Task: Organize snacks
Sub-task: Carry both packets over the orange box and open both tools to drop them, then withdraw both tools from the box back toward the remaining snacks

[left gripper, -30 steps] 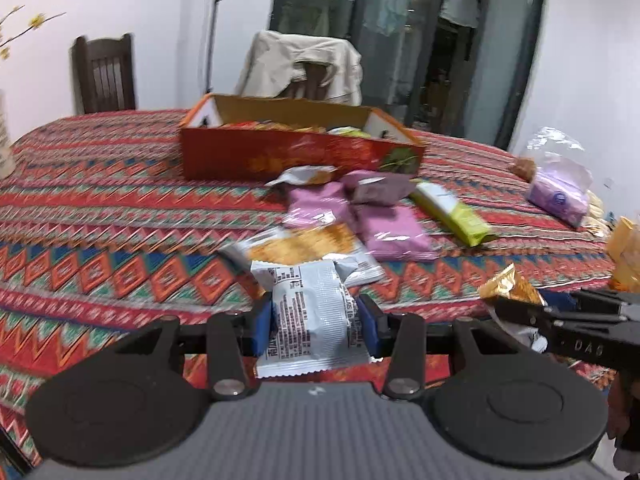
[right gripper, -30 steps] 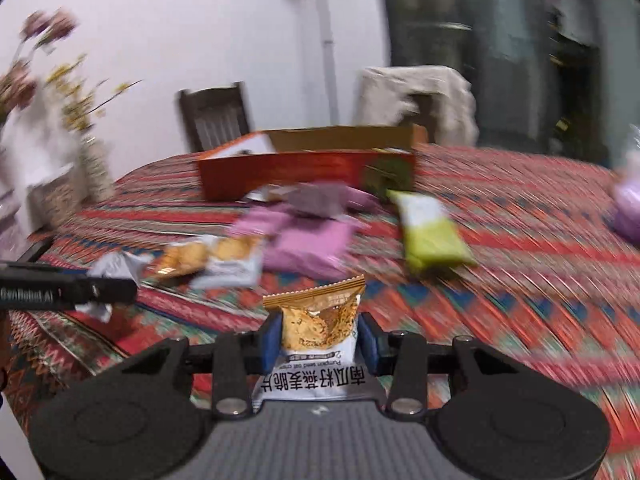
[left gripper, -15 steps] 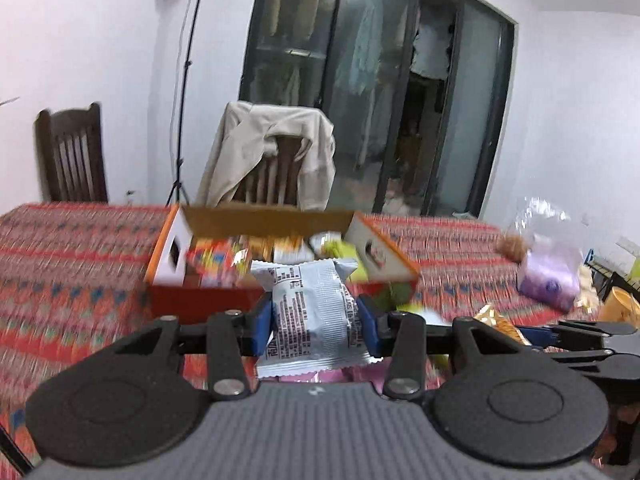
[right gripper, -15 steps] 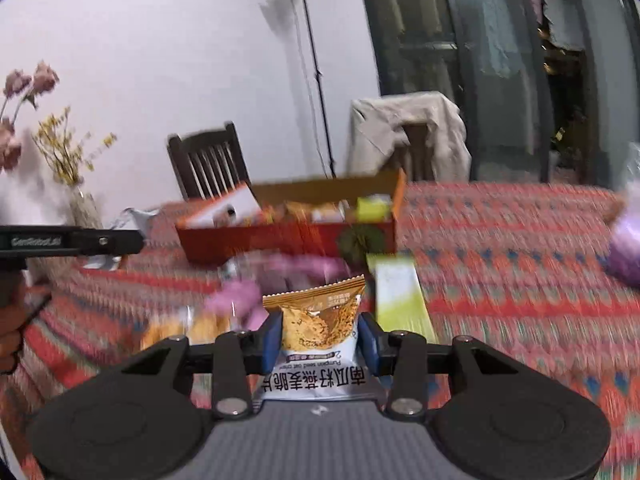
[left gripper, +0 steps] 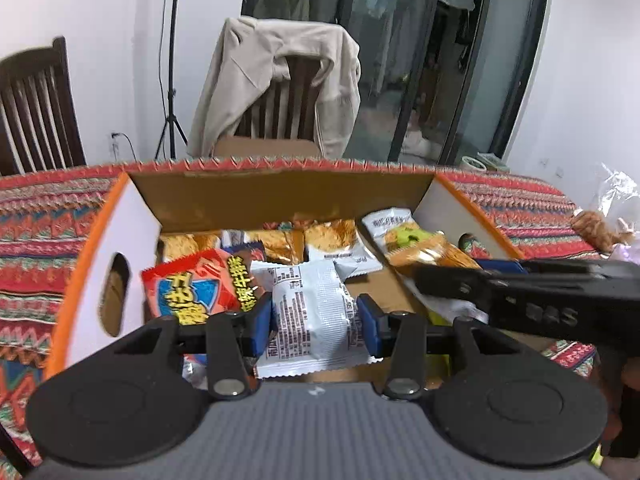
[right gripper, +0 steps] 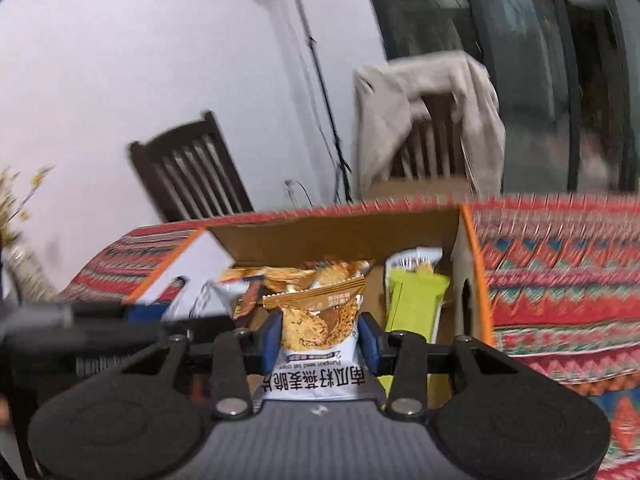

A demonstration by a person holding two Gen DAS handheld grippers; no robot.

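I take the cardboard box [left gripper: 280,196] as my landmark; it sits open on the patterned tablecloth [left gripper: 36,232], with a chair draped in a beige jacket [left gripper: 276,76] behind its far wall.

Toward the box's left end, inside it, a red snack bag [left gripper: 192,288] stands against the white end panel. Just right of that, my left gripper [left gripper: 316,318] hovers over the box's near edge, its blue pads pressed narrowly against both sides of a silver snack packet [left gripper: 314,312], which hangs above the box's interior. Behind it, along the box's back wall, lie several golden-orange packets [left gripper: 320,236].

Further right, over the box's right half, my right gripper [right gripper: 320,336] is clamped just as narrowly on a gold oat crisp packet [right gripper: 320,320], printed end toward the camera, its top seam raised above the contents. In the left wrist view this gripper reaches in from the right over the box's right end. In the right wrist view, a green bar wrapper [right gripper: 416,304] lies inside the box beside its right end panel, just right of the held packet. The right view is blurred at its edges.
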